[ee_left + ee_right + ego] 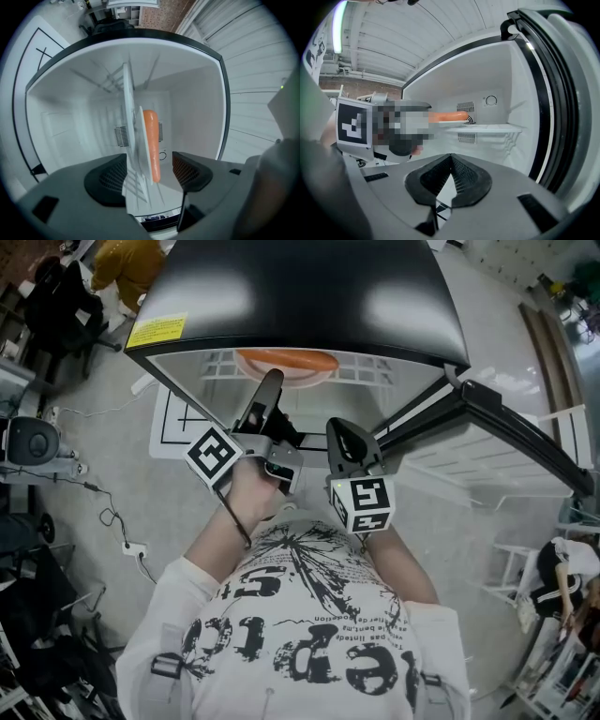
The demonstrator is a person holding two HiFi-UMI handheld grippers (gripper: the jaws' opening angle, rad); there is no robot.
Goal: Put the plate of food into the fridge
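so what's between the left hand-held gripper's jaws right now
The plate with orange food, set on the fridge shelf. The left hand-held gripper is open, not clamping it, as the left gripper view shows.

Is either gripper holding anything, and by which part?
Nothing is held: the left gripper stands open around the plate at its rim; the right gripper is shut, empty.

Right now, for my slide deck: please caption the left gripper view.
Left gripper open astride the plate of orange food, set on the fridge shelf.
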